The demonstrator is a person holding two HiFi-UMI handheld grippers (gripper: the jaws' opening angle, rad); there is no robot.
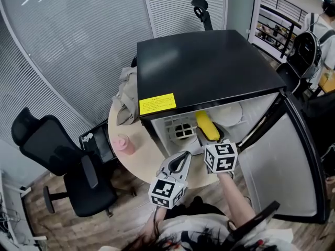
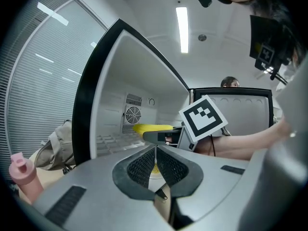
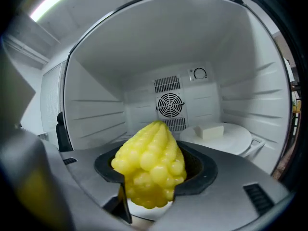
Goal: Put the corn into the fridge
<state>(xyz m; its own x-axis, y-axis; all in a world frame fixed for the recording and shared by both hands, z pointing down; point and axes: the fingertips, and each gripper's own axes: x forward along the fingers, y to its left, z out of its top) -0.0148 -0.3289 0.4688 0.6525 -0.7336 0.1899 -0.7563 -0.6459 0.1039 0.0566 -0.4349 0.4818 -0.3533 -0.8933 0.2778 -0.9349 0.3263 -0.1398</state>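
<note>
The yellow corn (image 1: 207, 124) sits in the mouth of the open black fridge (image 1: 209, 67), with my right gripper (image 1: 209, 138) shut on it. In the right gripper view the corn (image 3: 150, 170) fills the jaws and points at the white fridge interior (image 3: 96, 109). My left gripper (image 1: 183, 157) hangs just left of it, in front of the fridge and over the table edge. Its jaws are shut and hold nothing (image 2: 155, 165). From the left gripper view the corn (image 2: 151, 127) shows past the right gripper's marker cube (image 2: 204, 118).
Inside the fridge a white plate (image 3: 231, 141) carries a white block (image 3: 209, 130), right of the back fan (image 3: 169, 104). The fridge door (image 1: 282, 161) stands open to the right. A pink bottle (image 1: 124, 144) and a beige bag (image 1: 125, 95) share the round table (image 1: 152, 158). A black office chair (image 1: 57, 161) stands left.
</note>
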